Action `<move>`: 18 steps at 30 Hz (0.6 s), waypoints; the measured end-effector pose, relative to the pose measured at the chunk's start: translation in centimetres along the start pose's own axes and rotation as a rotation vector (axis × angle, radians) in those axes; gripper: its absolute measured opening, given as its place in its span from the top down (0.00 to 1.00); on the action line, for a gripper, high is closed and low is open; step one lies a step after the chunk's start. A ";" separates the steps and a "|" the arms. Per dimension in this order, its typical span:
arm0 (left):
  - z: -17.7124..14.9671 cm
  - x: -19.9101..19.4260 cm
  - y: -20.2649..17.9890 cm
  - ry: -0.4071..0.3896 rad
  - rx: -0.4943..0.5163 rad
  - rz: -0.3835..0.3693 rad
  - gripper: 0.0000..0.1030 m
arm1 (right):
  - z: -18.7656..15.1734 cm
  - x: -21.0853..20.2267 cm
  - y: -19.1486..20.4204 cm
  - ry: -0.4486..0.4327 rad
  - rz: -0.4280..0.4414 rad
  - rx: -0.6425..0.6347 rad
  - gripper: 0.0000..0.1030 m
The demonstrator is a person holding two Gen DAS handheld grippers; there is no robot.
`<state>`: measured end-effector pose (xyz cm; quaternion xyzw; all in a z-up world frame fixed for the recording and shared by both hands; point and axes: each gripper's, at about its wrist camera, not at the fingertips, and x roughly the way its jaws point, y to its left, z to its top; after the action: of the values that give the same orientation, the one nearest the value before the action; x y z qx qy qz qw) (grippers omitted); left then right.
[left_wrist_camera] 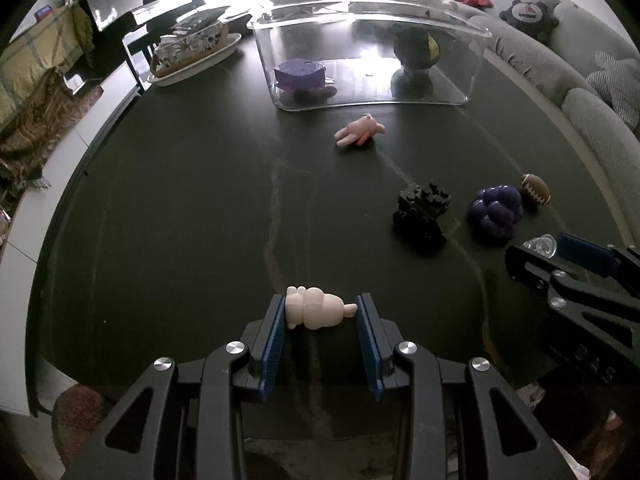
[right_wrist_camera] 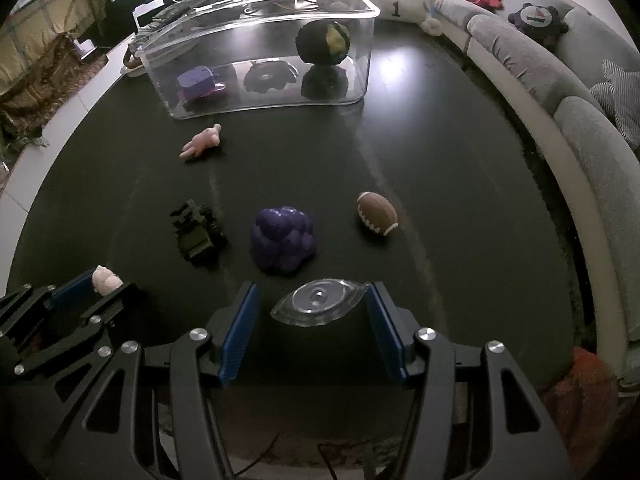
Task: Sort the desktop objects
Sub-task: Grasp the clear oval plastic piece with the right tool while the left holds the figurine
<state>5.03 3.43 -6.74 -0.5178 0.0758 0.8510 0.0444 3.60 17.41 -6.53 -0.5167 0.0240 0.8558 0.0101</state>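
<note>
My left gripper (left_wrist_camera: pixel 320 312) has its blue pads against both ends of a cream figurine (left_wrist_camera: pixel 318 312) lying on the dark table. My right gripper (right_wrist_camera: pixel 314 308) stands around a clear glass dish (right_wrist_camera: pixel 318 302); its right pad touches the dish's tip, and its left pad stands a little apart. On the table lie a pink toy (right_wrist_camera: pixel 202 141), a dark block toy (right_wrist_camera: pixel 196 230), a purple grape cluster (right_wrist_camera: pixel 282 238) and a small brown football (right_wrist_camera: pixel 377 213). A clear bin (right_wrist_camera: pixel 360 80) at the back holds a purple block (right_wrist_camera: pixel 195 82) and a dark ball (right_wrist_camera: pixel 323 42).
A tray with a patterned box (left_wrist_camera: pixel 192 50) stands at the back left of the table. A grey curved sofa (right_wrist_camera: pixel 580 128) with cushions runs along the right side. The table's front edge lies just under both grippers.
</note>
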 end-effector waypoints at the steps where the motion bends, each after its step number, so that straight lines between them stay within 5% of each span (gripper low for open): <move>1: 0.0 0.0 0.0 0.001 0.000 -0.001 0.69 | 0.0 0.2 0.0 0.004 -0.002 -0.001 0.48; 18: 0.0 0.1 0.0 0.001 -0.002 -0.001 0.67 | -0.7 -0.2 -0.3 -0.006 -0.014 -0.017 0.76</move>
<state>4.98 3.44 -6.77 -0.5185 0.0748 0.8506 0.0442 4.34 17.70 -6.70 -0.5144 0.0130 0.8573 0.0118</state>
